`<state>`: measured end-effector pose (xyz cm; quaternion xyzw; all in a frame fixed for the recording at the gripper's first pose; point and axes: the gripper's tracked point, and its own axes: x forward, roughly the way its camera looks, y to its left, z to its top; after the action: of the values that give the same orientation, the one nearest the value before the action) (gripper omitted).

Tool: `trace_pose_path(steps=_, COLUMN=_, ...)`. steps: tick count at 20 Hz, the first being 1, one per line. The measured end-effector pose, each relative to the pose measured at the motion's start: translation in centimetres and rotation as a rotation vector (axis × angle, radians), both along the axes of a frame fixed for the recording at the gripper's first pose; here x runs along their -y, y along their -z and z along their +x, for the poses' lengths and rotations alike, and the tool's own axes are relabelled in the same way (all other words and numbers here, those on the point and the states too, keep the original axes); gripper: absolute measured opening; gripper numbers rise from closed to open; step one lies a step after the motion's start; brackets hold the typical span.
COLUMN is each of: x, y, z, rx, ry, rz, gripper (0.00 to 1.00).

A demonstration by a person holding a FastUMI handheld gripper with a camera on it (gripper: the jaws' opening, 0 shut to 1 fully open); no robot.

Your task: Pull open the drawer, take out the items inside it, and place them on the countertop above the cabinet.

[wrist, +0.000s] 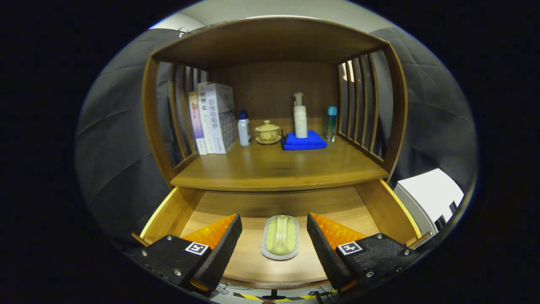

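Gripper [274,245] wide open, empty, astride soap dish [280,237] in open drawer [371,202].

Three books [213,118]; perhaps three bottles [300,116]

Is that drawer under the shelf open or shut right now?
Open. The drawer is pulled out below the countertop, its wooden floor exposed, with a green item lying inside between the spread fingers, untouched.

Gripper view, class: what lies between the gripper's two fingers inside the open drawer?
In the gripper view, a pale green soap on a light dish lies on the drawer floor between the open gripper fingers, untouched by either.
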<state>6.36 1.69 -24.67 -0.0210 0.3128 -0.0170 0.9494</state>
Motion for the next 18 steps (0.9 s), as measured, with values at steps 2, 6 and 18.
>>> trace_pose_path(steps=2, x=0.6, y=1.4, z=0.5, rx=-0.036, ry=0.031, rz=0.015, gripper=0.95)
trace_pose_path(steps=6, x=1.2, y=4.3, z=1.3, rx=-0.123, ry=0.059, rz=0.003, gripper=0.94)
trace_pose_path(steps=18, x=1.4, y=10.5, z=3.0, rx=-0.338, ry=0.013, rz=-0.167, gripper=0.87)
